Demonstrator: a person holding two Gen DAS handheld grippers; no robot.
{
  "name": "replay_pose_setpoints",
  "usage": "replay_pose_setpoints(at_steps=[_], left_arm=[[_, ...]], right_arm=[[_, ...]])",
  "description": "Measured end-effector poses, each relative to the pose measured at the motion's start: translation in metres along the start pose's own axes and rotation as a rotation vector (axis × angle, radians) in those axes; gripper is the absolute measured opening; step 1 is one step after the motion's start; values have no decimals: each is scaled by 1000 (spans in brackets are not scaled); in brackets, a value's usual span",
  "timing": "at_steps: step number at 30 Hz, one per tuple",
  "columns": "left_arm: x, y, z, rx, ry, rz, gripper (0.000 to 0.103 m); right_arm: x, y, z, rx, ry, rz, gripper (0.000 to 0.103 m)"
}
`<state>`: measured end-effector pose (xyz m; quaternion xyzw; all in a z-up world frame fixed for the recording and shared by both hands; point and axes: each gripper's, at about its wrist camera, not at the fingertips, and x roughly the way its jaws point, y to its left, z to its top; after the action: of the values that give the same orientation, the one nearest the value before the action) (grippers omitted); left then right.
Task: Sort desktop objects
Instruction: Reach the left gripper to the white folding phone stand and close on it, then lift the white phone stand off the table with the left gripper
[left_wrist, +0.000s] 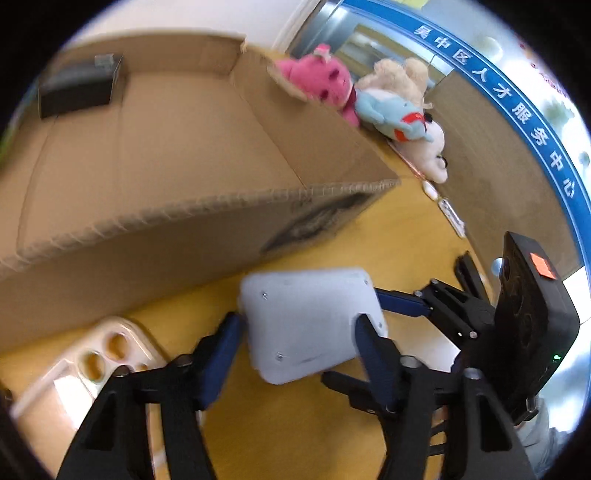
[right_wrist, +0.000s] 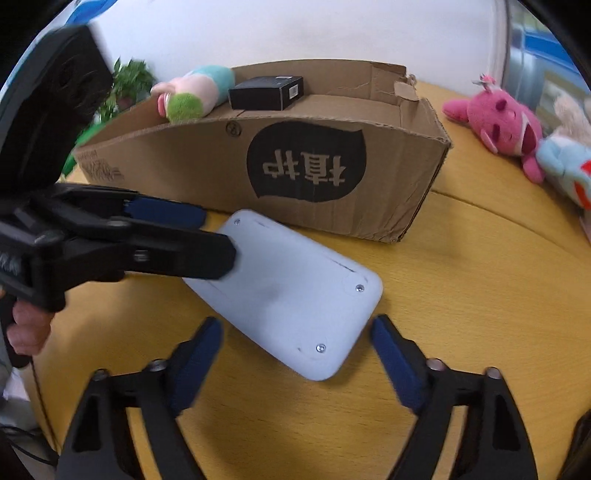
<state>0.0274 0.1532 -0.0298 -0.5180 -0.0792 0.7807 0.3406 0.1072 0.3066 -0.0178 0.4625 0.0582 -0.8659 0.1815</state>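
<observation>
A flat white device (left_wrist: 306, 321) with small screws lies on the yellow wooden table (left_wrist: 295, 424), just in front of an open cardboard box (left_wrist: 184, 229). My left gripper (left_wrist: 299, 328) has its blue-padded fingers on both sides of the device's near end, closed against it. In the right wrist view the device (right_wrist: 295, 295) lies slanted. My right gripper (right_wrist: 297, 328) is open, its fingertips at either side of the device's near corner, apart from it. The left gripper (right_wrist: 199, 236) comes in from the left onto the device's far end.
A black box (right_wrist: 266, 92) lies inside the cardboard box (right_wrist: 295, 166). Plush toys lie beyond it: pink (left_wrist: 321, 81), light blue (left_wrist: 391, 114), cream (left_wrist: 432, 155), and a green-pink one (right_wrist: 192, 92). A clear phone case (left_wrist: 88, 369) lies at the left. A partition stands behind the table.
</observation>
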Motion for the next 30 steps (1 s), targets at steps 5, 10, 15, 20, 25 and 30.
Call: replay_pose_setpoints(at_steps=[5, 10, 15, 20, 25, 30], left_arm=[[3, -4, -5, 10, -1, 10, 50], [-4, -5, -11, 12, -39, 33, 47], [-22, -3, -18, 7, -102, 1, 43], [-35, -2, -26, 5, -130, -21, 43], [-52, -5, -36, 43, -173, -44, 44], [-55, -2, -54, 48, -121, -113, 43]], right_arm=[[-7, -12, -3, 25, -16, 33, 68], [-15, -13, -11, 41, -44, 55, 65], [-26, -9, -12, 41, -93, 85, 65], [-34, -12, -12, 69, -129, 156, 66], [-47, 1, -14, 23, -164, 184, 66], [-54, 12, -28, -6, -139, 253, 66]])
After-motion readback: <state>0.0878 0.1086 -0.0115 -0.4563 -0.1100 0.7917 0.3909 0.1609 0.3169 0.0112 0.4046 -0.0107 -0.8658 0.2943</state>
